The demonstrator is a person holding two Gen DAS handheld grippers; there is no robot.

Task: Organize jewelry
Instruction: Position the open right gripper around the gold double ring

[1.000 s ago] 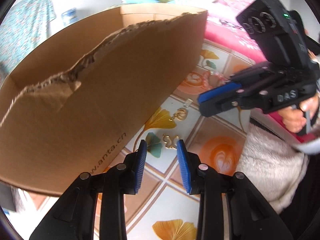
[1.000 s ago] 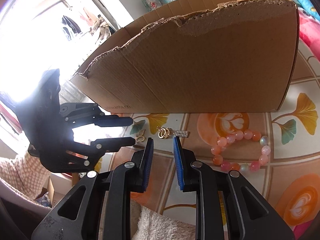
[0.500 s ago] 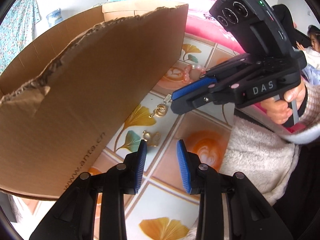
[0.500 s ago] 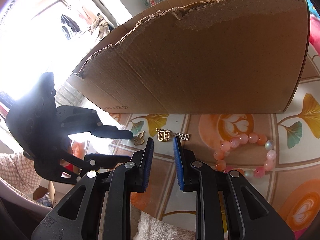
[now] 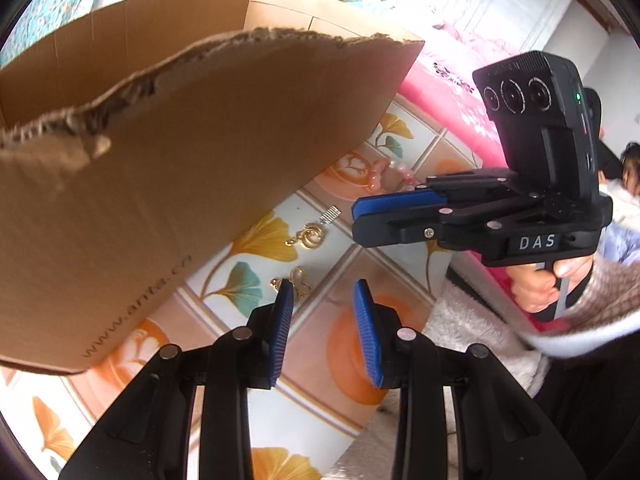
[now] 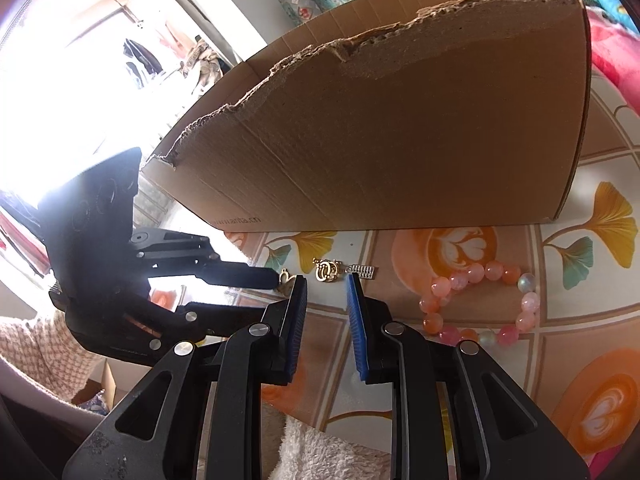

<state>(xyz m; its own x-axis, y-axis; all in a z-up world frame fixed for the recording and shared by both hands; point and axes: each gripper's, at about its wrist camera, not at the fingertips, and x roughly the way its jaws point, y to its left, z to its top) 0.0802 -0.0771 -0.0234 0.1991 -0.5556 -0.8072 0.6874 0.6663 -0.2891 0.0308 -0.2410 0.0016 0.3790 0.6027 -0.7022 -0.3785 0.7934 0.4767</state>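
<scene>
Both of your hand-held grippers gape, empty.
Left hand-held gripper [image 5: 322, 294]: gold earring [image 5: 295, 282] at fingertip. Right hand-held gripper [image 6: 326, 284]: ring charm [image 6: 327, 271] just ahead.

Torn cardboard box [image 6: 400, 140] on leaf-patterned tablecloth [image 6: 592, 236]; pink bedding [image 5: 452, 100] behind

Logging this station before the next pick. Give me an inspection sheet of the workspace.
Surface: tablecloth with ginkgo-leaf and latte-art print.
Job's things: gold butterfly charm near the left gripper's fingertips; gold ring charm and small silver clasp ahead of the right gripper; pink bead bracelet further right.
Clutter: torn cardboard box standing behind the jewelry.
Grippers: left gripper open, empty; right gripper open, empty.
Cables: nothing seen.
Surroundings: pink bedding, white fleece at the table edge, bright window.
</scene>
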